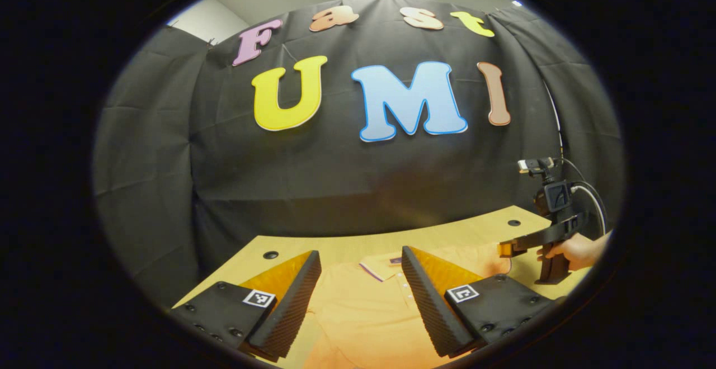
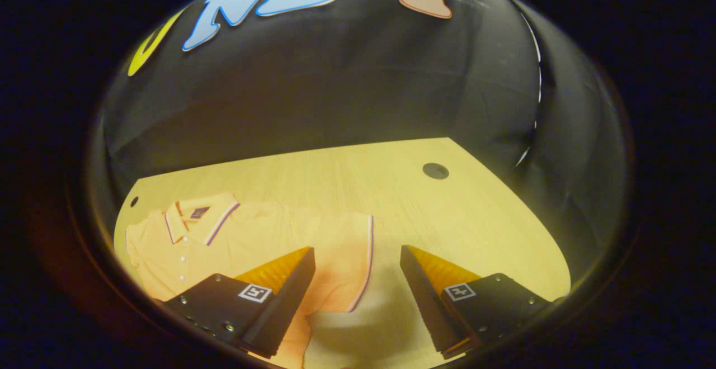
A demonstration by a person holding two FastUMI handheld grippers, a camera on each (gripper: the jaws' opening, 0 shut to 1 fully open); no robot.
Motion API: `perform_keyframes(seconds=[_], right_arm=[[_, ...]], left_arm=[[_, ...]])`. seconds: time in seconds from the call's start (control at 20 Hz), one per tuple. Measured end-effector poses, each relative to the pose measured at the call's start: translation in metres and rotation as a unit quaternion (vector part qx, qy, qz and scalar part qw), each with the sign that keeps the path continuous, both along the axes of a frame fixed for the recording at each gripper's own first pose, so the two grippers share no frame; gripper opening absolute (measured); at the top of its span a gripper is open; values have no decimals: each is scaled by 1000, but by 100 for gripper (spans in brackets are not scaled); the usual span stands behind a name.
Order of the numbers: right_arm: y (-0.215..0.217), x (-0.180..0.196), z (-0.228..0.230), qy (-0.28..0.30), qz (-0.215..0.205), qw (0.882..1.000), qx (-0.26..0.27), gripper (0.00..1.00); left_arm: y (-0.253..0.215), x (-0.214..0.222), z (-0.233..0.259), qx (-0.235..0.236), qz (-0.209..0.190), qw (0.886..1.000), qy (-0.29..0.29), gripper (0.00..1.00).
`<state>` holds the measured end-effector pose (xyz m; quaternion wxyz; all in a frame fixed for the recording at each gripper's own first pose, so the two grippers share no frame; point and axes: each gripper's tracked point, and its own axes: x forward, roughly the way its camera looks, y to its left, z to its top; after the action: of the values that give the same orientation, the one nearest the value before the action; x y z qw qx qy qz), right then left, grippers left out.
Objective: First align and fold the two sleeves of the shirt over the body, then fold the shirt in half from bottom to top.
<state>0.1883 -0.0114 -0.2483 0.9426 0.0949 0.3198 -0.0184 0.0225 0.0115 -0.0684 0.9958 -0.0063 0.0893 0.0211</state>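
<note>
An orange polo shirt (image 1: 358,307) lies flat on the wooden table (image 1: 458,229), collar toward the booth wall. My left gripper (image 1: 361,279) hovers open above its chest, below the collar (image 1: 380,265). Farther right in the left gripper view, a hand (image 1: 570,250) holds the other gripper (image 1: 509,249) over the shirt's sleeve; its jaws are too small to read there. In the right gripper view the shirt (image 2: 224,240) spreads at the left, its right sleeve (image 2: 347,257) stretched out sideways with a striped cuff (image 2: 366,263). My right gripper (image 2: 357,279) stands open above that cuff, holding nothing.
Round cable holes sit in the table at the far left (image 1: 271,255) and far right (image 2: 435,170). Bare wood (image 2: 475,218) stretches right of the sleeve. The black booth wall (image 1: 347,173) closes off the back and sides of the table.
</note>
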Motion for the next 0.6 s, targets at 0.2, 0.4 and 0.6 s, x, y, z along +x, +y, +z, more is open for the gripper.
perform_keyframes(seconds=[0.2, 0.4, 0.6], right_arm=[[7, 8, -28, 39, 6, 999, 9, 96], [11, 13, -37, 49, 1, 999, 16, 92], [11, 12, -37, 60, -8, 998, 27, 57]], left_arm=[[0, -4, -10, -3, 3, 1000, 12, 99], [2, -9, -15, -3, 7, 1000, 20, 99], [5, -12, -20, -4, 11, 1000, 23, 96]])
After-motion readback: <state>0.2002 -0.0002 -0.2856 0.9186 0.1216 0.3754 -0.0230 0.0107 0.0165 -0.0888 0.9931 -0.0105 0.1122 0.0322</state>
